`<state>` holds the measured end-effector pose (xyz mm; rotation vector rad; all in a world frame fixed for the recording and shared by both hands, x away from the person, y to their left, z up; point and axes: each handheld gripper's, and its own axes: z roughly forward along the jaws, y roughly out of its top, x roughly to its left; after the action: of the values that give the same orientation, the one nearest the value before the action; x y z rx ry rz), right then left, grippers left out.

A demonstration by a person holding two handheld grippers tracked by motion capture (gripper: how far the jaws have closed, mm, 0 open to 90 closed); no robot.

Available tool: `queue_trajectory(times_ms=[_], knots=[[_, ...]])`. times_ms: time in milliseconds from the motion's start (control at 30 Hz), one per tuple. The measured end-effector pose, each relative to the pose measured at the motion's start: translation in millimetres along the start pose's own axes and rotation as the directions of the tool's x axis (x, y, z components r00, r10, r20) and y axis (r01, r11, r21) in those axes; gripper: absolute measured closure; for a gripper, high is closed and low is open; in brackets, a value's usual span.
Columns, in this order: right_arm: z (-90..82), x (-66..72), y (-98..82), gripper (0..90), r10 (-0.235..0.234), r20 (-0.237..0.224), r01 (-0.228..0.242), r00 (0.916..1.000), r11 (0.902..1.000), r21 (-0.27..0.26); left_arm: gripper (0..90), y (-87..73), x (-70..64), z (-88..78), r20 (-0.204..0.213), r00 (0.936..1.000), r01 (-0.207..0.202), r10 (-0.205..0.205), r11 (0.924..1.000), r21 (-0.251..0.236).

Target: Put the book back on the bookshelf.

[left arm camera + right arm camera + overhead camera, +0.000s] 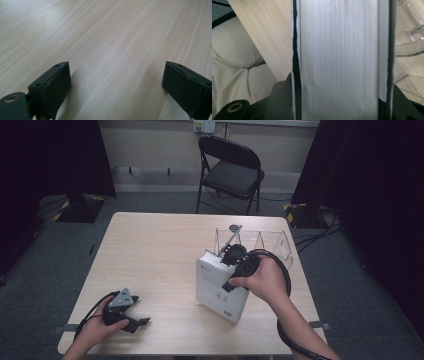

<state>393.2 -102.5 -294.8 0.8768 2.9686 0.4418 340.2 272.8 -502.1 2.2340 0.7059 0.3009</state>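
While the right claw (231,256) pinches the top edge of a white book (218,287) standing upright on the table (150,250) before a clear rack (270,242), its cover print stays too small to read. The left claw (142,321) rests spread on bare wood.

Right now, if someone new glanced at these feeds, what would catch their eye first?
First, the white book standing tilted at the table's right middle, clamped across its page block by the right claw. Just behind it sits a clear plastic divider rack near the table's far right edge. The left claw rests open on bare wood at the near left corner, holding nothing.
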Motion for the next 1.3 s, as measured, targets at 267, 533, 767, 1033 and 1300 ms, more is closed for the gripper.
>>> queue_trajectory(times_ms=[267,533,767,1033,1300], knots=[[-3.8,-7.4,-13.3,52.1,0.027,0.016,-0.027,0.9995,0.9996,-0.007,8.0,0.0,-0.1,0.0,0.000,1.0000,0.000,0.000,1.0000,-0.001],[-9.6,-13.2,-24.2,52.1,0.044,0.020,-0.044,0.9988,0.9990,-0.005,8.0,0.0,0.0,0.0,0.000,1.0000,0.000,0.000,1.0000,0.000],[-14.5,-17.7,-33.1,52.1,0.068,0.029,-0.068,0.9972,0.9977,-0.007,7.9,0.0,0.0,-0.1,0.000,1.0000,-0.001,0.001,1.0000,0.001],[-22.6,-24.9,-46.1,52.1,0.097,0.032,-0.097,0.9947,0.9952,-0.017,7.9,0.0,0.1,0.0,0.000,1.0000,-0.002,0.002,1.0000,0.000],[-27.4,-29.7,-56.8,52.1,0.120,0.032,-0.119,0.9923,0.9928,-0.014,7.9,0.0,-0.1,0.0,-0.001,1.0000,-0.001,0.001,1.0000,0.000]])
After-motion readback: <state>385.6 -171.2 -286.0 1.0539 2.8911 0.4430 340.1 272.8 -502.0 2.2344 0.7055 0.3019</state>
